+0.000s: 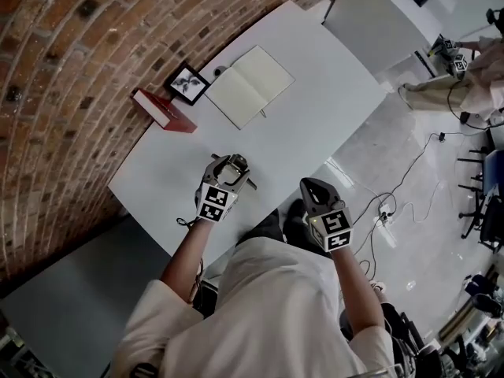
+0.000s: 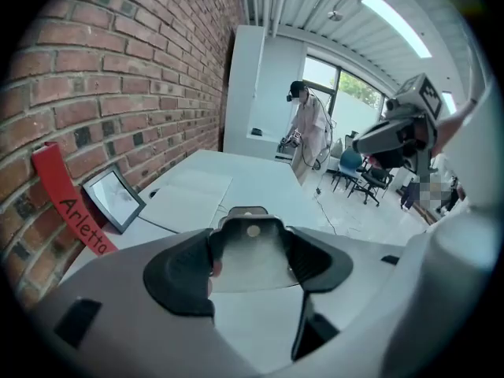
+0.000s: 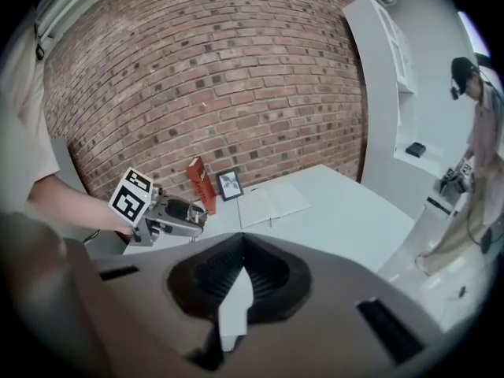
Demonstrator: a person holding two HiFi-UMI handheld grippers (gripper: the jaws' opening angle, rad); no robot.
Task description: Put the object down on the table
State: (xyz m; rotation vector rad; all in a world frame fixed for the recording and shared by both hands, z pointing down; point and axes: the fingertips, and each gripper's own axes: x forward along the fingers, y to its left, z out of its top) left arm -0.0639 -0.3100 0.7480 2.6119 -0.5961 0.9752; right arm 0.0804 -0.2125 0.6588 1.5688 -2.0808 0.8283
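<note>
My left gripper [image 1: 227, 170] hangs over the near part of the white table [image 1: 315, 101]. Its jaws stand wide, shut on a grey metal object [image 1: 238, 162] with a rounded top and a thin rod sticking out sideways. In the left gripper view the object [image 2: 250, 258] fills the gap between the black pads [image 2: 177, 278], with a small rivet near its top. The right gripper view shows the left gripper [image 3: 185, 211] held just above the tabletop. My right gripper [image 1: 309, 184] is off the table's near edge, over the floor, shut and holding nothing; its pads [image 3: 268, 274] meet.
An open notebook [image 1: 248, 85], a small picture frame [image 1: 187, 83] and a red book [image 1: 164, 110] sit along the brick wall side of the table. A white cabinet [image 1: 378, 14] stands beyond the table's far end. Cables [image 1: 394, 203] lie on the floor; another person [image 2: 311, 128] stands further off.
</note>
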